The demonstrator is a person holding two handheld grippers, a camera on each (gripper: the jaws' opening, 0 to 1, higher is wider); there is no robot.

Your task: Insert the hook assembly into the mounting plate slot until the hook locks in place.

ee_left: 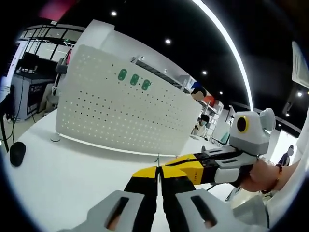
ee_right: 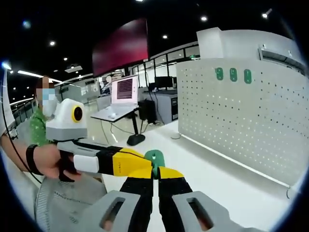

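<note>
- Right gripper: fingers pinch the green hook; left gripper, fingers pressed together, meets it tip to tip.
- Pegboard, upright on the white counter, stands well apart; three hooks already hang there.
- Align the hook squarely with a slot before pushing.

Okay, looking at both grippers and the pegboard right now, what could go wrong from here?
1. The green hook sits pinched at the very tips of the right hand-held gripper, and the left hand-held gripper meets it there too; a slip could drop it.
2. The pegboard stands well away from both, so the carry may shift the hook.
3. Three green hooks already hang near the top; a careless approach could knock them.
</note>
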